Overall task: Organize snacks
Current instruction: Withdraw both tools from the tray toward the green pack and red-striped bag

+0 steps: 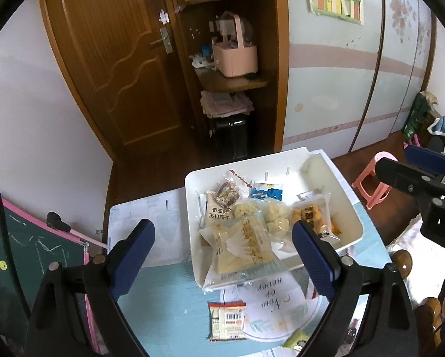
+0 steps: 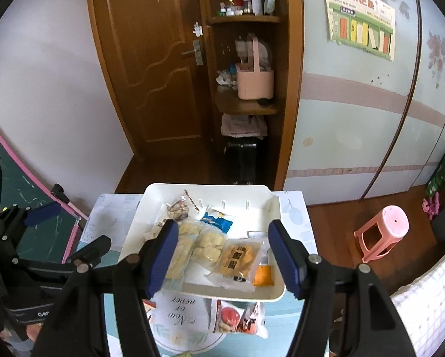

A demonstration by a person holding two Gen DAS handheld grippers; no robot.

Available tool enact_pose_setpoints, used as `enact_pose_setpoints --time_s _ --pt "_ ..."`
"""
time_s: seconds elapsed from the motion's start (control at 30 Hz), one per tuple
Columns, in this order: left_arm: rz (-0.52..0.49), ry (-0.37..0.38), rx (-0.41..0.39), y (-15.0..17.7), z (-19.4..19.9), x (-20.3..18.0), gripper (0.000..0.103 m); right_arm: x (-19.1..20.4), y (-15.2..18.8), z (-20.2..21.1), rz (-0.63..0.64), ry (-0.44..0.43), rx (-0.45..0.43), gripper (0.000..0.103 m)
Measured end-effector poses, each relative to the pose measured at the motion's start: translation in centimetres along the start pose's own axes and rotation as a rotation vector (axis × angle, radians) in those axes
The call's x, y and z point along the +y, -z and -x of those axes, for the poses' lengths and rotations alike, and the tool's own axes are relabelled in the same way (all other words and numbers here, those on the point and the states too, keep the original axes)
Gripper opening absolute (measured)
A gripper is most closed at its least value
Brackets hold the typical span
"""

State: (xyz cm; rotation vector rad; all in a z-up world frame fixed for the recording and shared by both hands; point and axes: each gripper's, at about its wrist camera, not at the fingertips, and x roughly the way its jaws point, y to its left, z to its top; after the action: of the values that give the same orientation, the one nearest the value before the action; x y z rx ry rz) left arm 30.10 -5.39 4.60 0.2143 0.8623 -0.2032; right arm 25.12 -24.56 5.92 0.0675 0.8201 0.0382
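- One white tray holds about seven snack packets; two more packets lie on the tabletop.
- Left claw gapes wide, empty, above the tray's near edge.
- Right claw stands half open, empty, over the tray.
- Pale blue tabletop; wooden door, pink stool beyond.

The white tray stood open from above, its near half crowded with snack packets and its far right corner bare. Loose packets lay on the table before the tray. A pink stool blocked the floor to the right.
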Motion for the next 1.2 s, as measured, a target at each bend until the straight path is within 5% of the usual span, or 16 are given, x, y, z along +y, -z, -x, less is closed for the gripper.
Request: enact_pose_setpoints --time_s 0.27,0.6,0.93,1.2 --pt "0.006 0.053 -0.026 3.1 3.9 -0.8 0.093 -0.4 3.5 3.6 0.007 -0.027 -0.018 0.063" --pt "-0.013 0.149 0.015 11.1 3.7 -4.2 0.093 -2.4 12.8 4.6 0.003 -0.050 0.023 0.063" --pt "0.001 0.160 0.129 20.0 -1.6 -7.9 0.093 -3.6 23.5 0.5 -0.020 -0.007 0.132 0.063" --pt "0.140 0.162 0.266 24.1 -7.3 -9.0 0.093 -4.7 29.7 -3.3 -0.122 -0.058 0.227 0.063"
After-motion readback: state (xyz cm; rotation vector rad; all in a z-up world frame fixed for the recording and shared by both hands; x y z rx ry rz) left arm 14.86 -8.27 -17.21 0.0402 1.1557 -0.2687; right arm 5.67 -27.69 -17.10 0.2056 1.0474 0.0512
